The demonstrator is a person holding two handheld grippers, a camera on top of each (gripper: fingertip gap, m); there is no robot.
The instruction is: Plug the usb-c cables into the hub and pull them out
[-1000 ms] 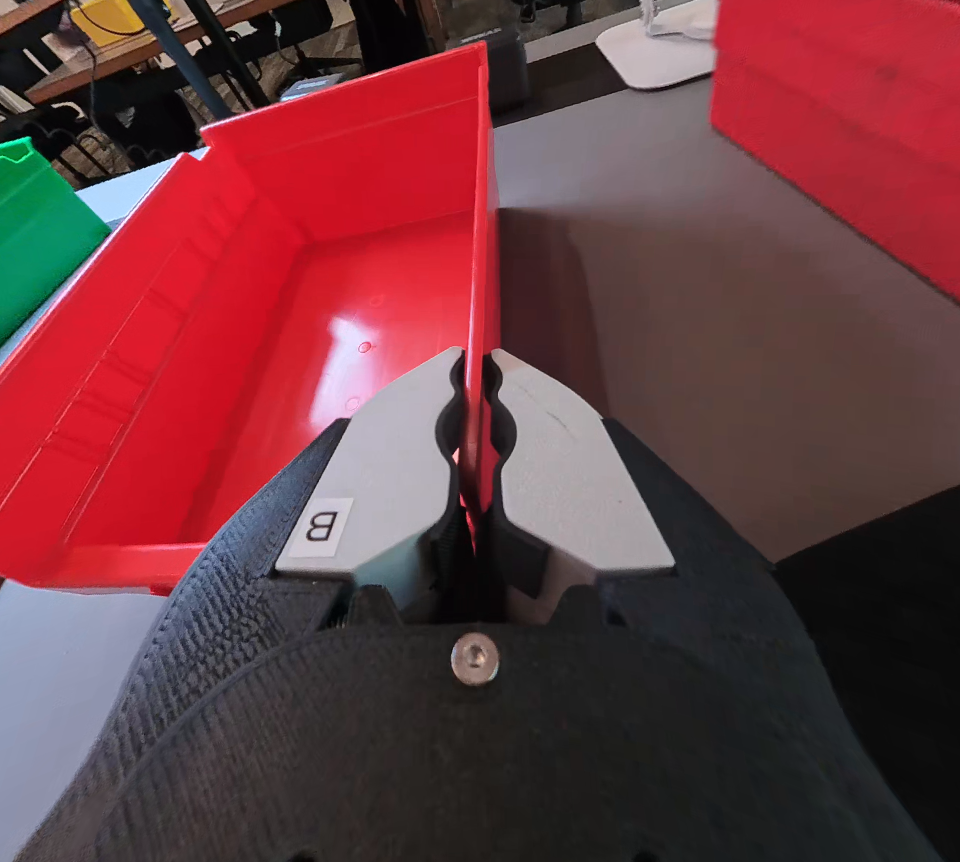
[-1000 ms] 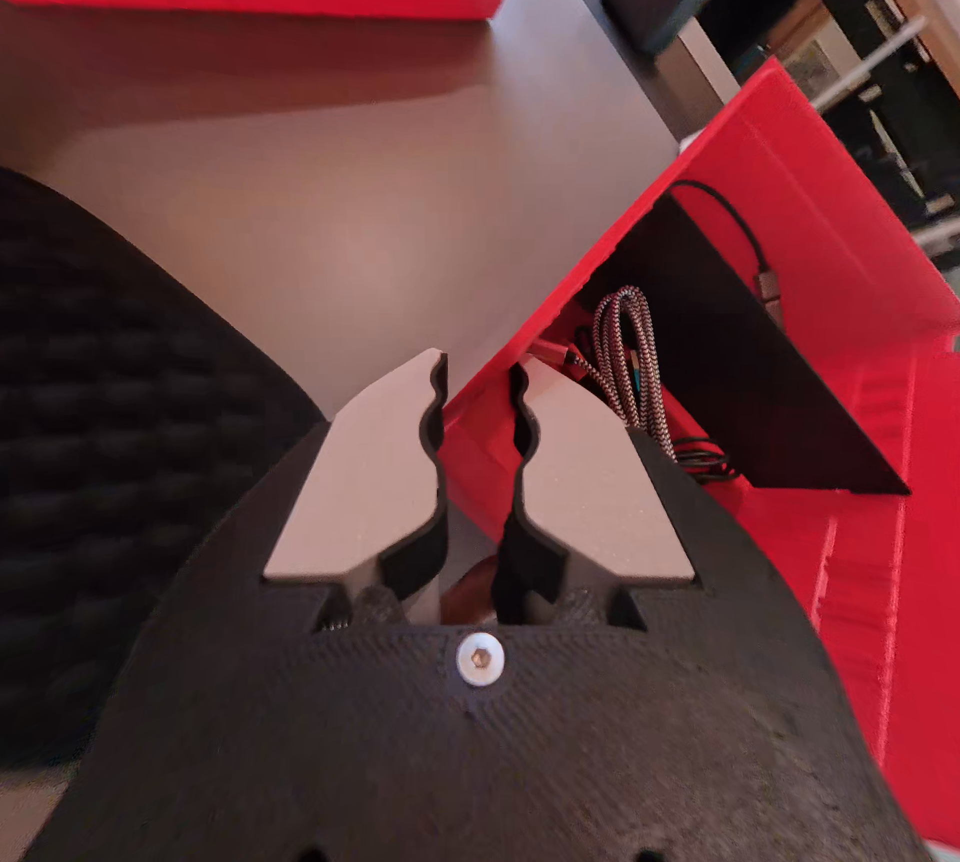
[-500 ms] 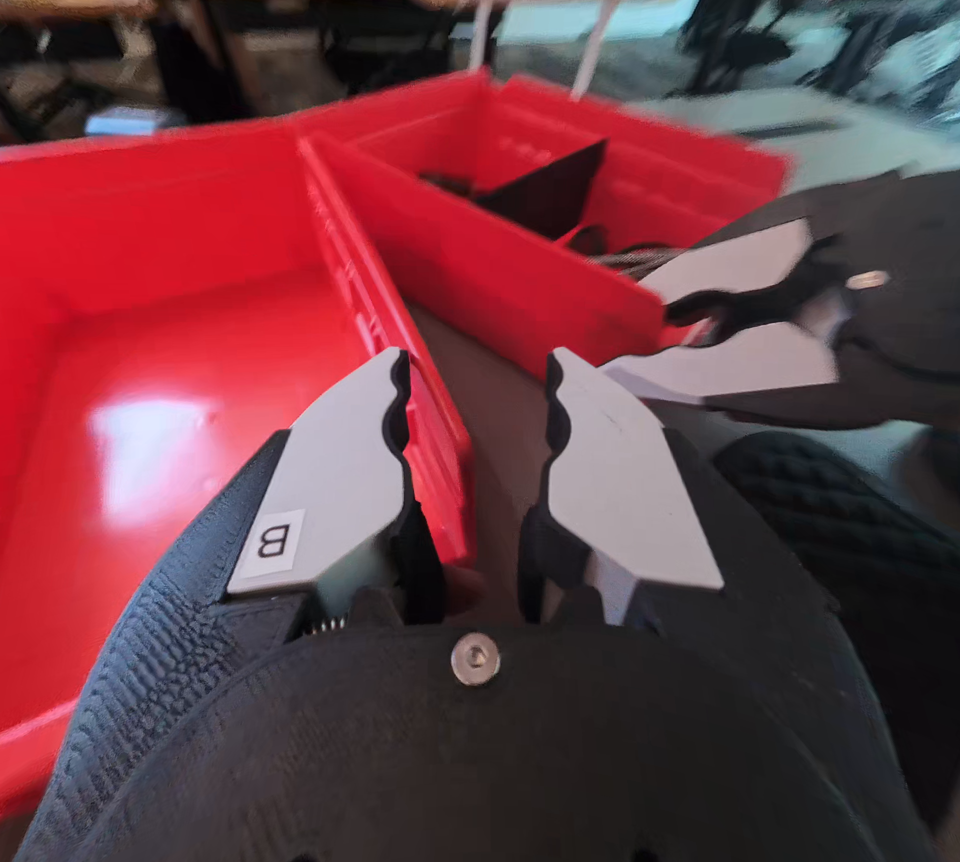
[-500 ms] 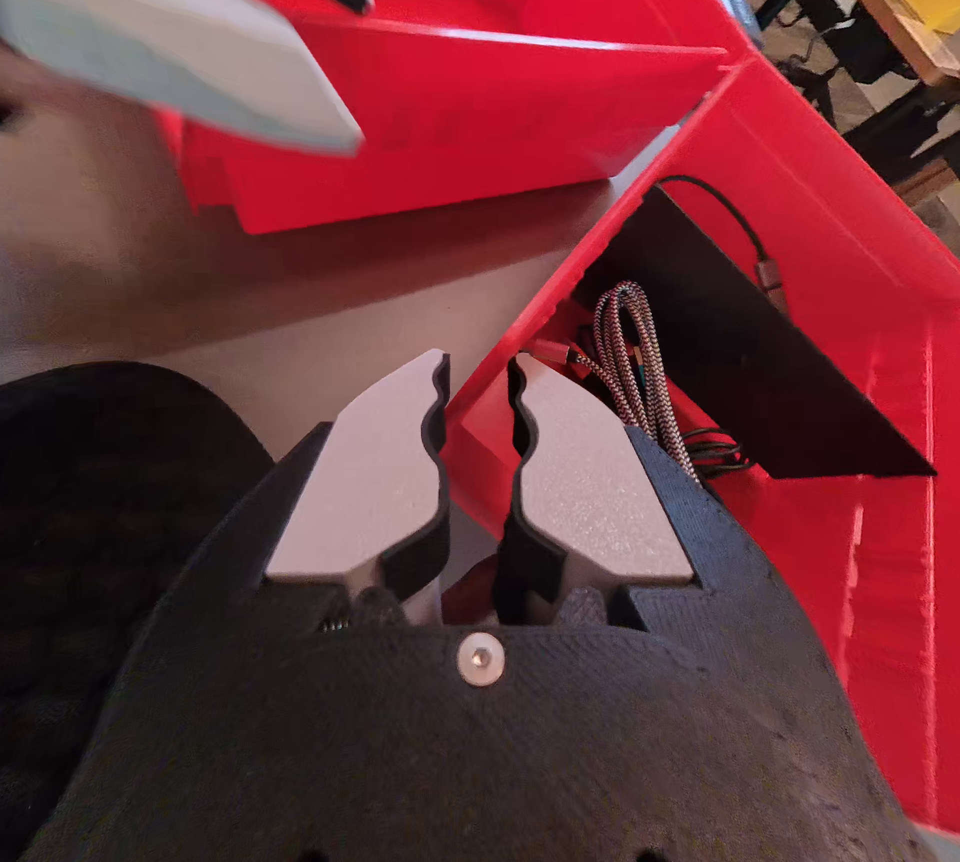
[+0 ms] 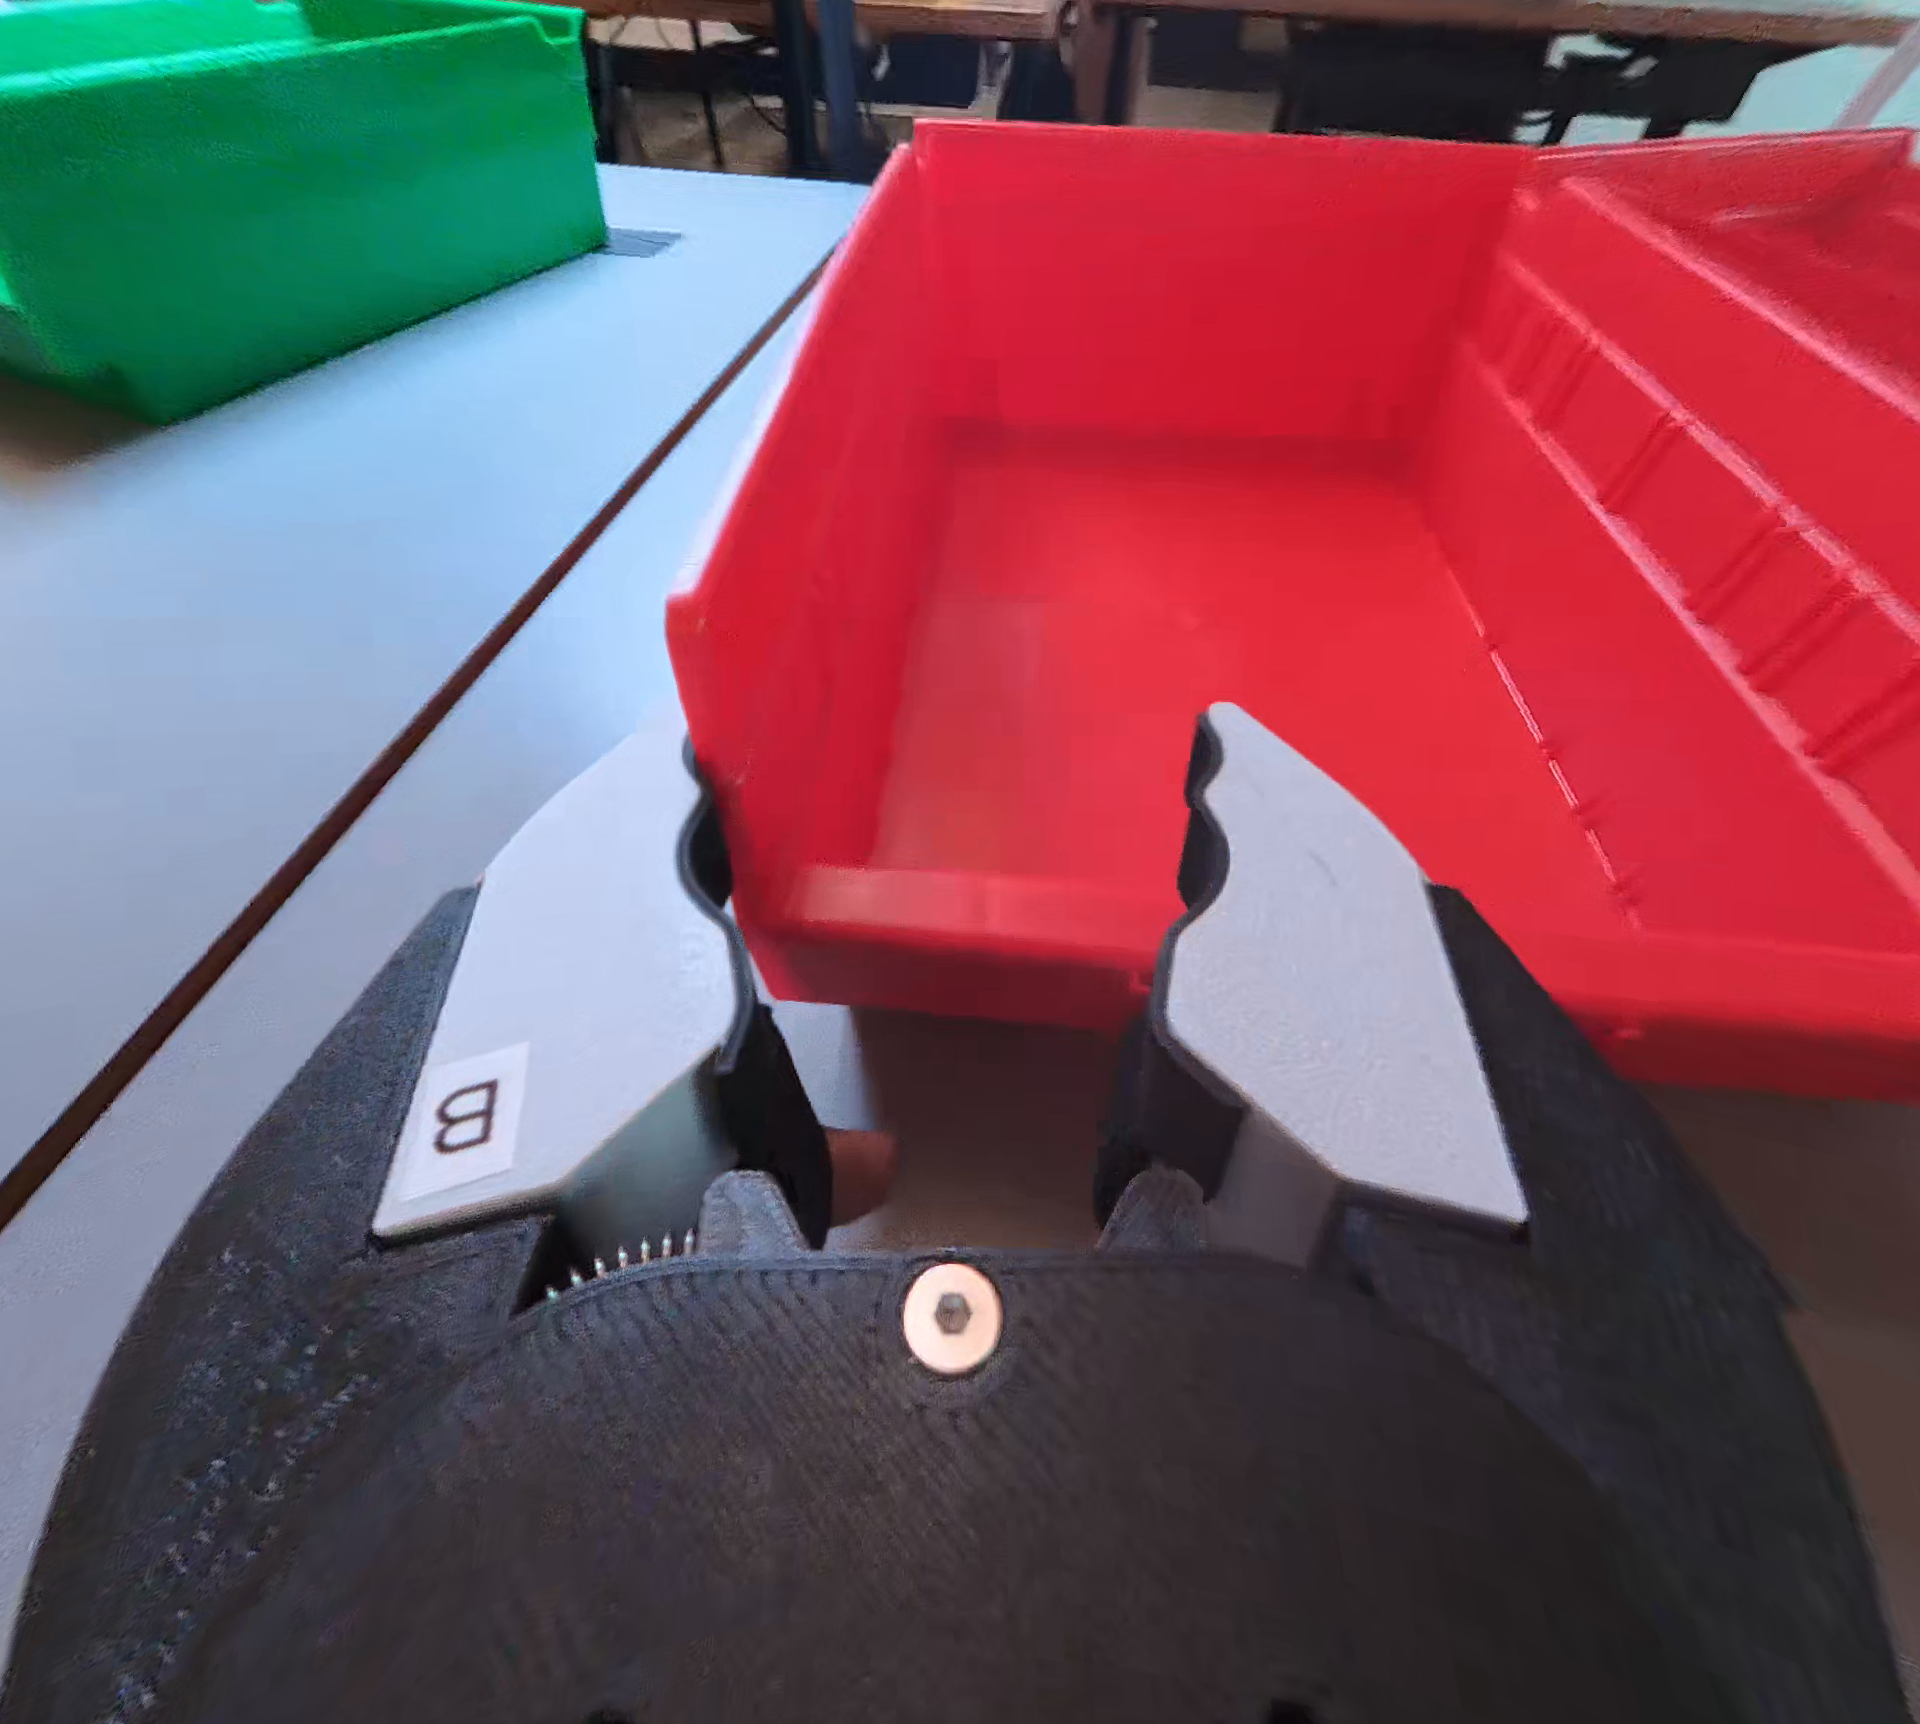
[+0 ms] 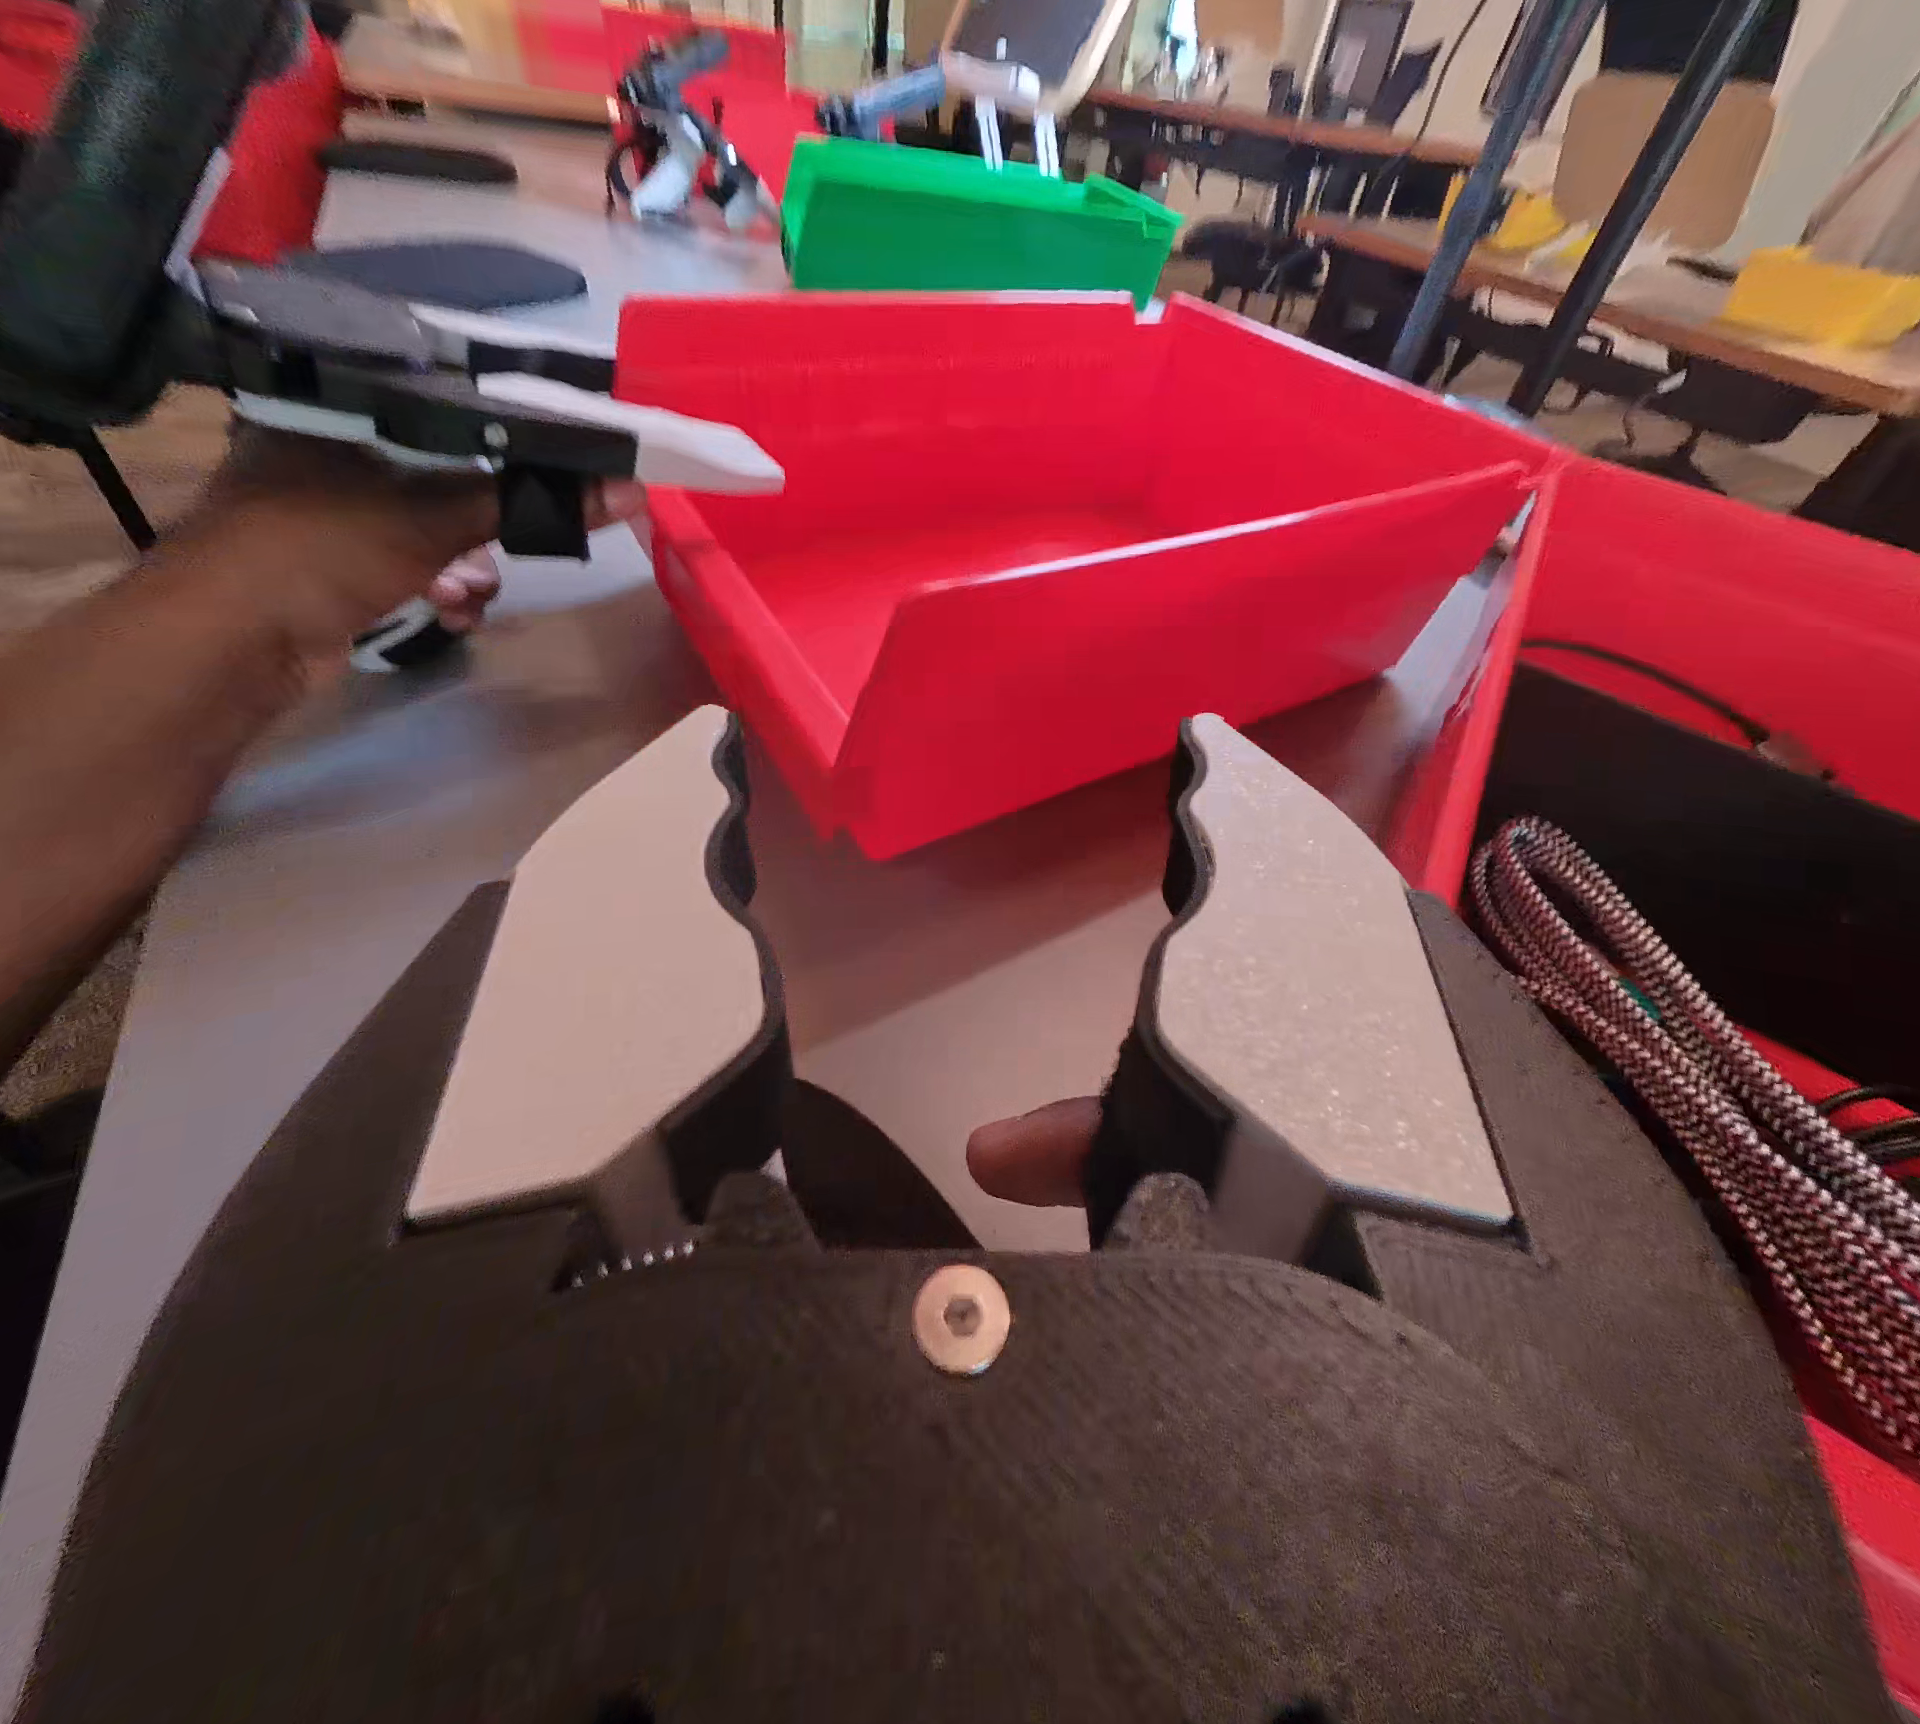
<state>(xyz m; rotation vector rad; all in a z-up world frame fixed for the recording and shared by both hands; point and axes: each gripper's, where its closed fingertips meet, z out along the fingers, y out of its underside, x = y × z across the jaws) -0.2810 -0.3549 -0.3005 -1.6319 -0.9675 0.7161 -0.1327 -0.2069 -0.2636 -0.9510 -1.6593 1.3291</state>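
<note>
Now both claws stand released, and that is the change: a second ago the left claw [image 5: 951, 801] was clenched on the side wall of the empty red bin [image 5: 1195, 635], and the right claw [image 6: 951, 801] straddled the rim of the cable bin [image 6: 1475, 739] at a narrower gap. Since then each has let go and swung round to face the empty bin from its own side. The left one now has the bin's near corner between its parted fingers, touching or just beside the left finger — I cannot tell which.

For the task this reads as bin placement finished and the real work not yet begun; nothing is plugged, and no hub shows in either view.

Only the right wrist view shows the task's thing: the braided cable [image 6: 1662, 1051] lies coiled in the cable bin just right of the right claw, against a black divider [image 6: 1714, 843]. That view also catches the left claw from the side, at the empty bin's far-left corner. The left wrist view offers instead the empty bin's bare floor, the grey desk [image 5: 260, 635], and farther off a green bin [image 5: 291, 188] — none of the cables.
</note>
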